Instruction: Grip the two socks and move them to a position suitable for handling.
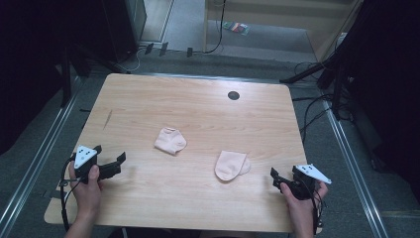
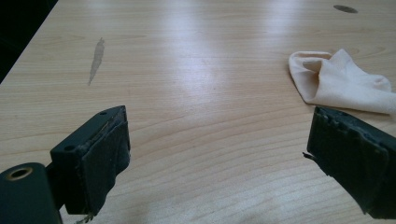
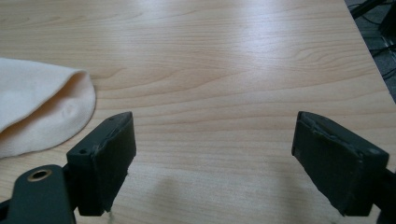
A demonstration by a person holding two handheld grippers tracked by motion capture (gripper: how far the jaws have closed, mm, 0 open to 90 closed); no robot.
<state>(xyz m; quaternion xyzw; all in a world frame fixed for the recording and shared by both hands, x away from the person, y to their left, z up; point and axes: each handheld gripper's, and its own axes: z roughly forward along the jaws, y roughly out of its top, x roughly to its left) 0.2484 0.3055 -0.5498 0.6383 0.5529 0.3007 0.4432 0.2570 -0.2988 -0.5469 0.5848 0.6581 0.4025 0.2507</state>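
Two pale pink socks lie apart on the wooden table (image 1: 198, 198). One sock (image 1: 170, 140) rests near the middle; it appears in the left gripper view (image 2: 338, 81) ahead and to the right of the jaws. The other sock (image 1: 231, 165) lies further right and nearer the front; in the right gripper view its rounded end (image 3: 37, 109) sits at the left. My left gripper (image 1: 110, 160) is held at the table's front left, open, nothing between its jaws (image 2: 217, 154). My right gripper (image 1: 275, 177) hovers at the front right, open and empty (image 3: 212, 161).
A dark round hole (image 1: 233, 95) sits in the tabletop near the far edge. A grey streak (image 1: 107, 119) marks the wood at the left. Cables and dark stands (image 1: 322, 74) surround the table on the floor.
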